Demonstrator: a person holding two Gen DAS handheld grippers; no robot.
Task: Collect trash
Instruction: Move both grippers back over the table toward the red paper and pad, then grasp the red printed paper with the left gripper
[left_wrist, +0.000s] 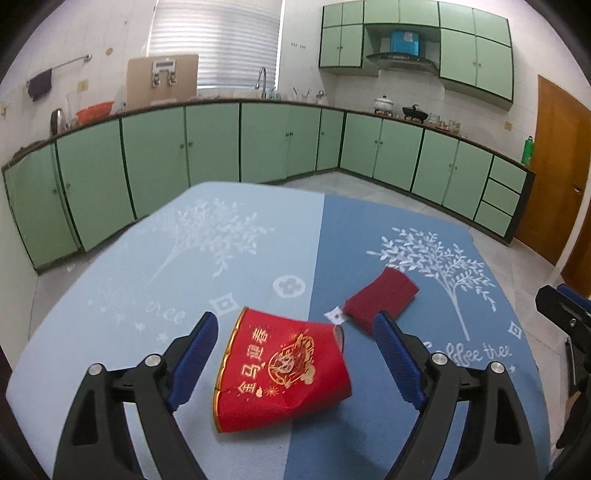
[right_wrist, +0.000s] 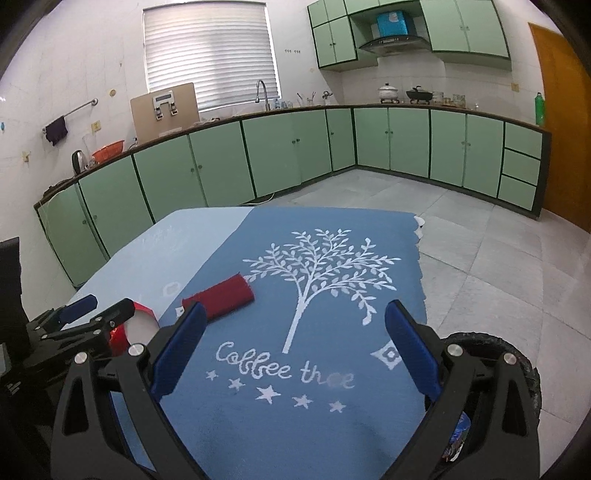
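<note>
On a blue tree-print cloth (left_wrist: 207, 280) covering the bench, two pieces of trash await collection: a flattened red paper cup (left_wrist: 280, 373) with gold lettering, and beyond it, toward the white tree motif (left_wrist: 439, 266), a dark red folded paper (left_wrist: 380, 299). Both lie loose on the cloth, and neither is gripped. The left tongs (left_wrist: 295, 362) stand wide, their blue pads set either side of the cup without pressing on it; the cup rests between them, on the seam where the pale half of the cloth meets the darker half. The right tongs (right_wrist: 295, 350) are likewise wide and hold nothing, hovering over the "Coffee tree" lettering (right_wrist: 284, 369) on the near side of the motif, with the dark red folded paper just past their left pad. From the right wrist view the left tongs appear at the left edge, over the red cup. A dark round container (right_wrist: 513, 373) with colourful scraps inside shows under the right tongs at the cloth's edge; it looks like a bin that already holds some trash, though its contents are too hidden to name. By this reading the collection is under way but unfinished: at least two items remain on the cloth, and the cup appears to be the next pick, needing only a closing of the left tongs.
</note>
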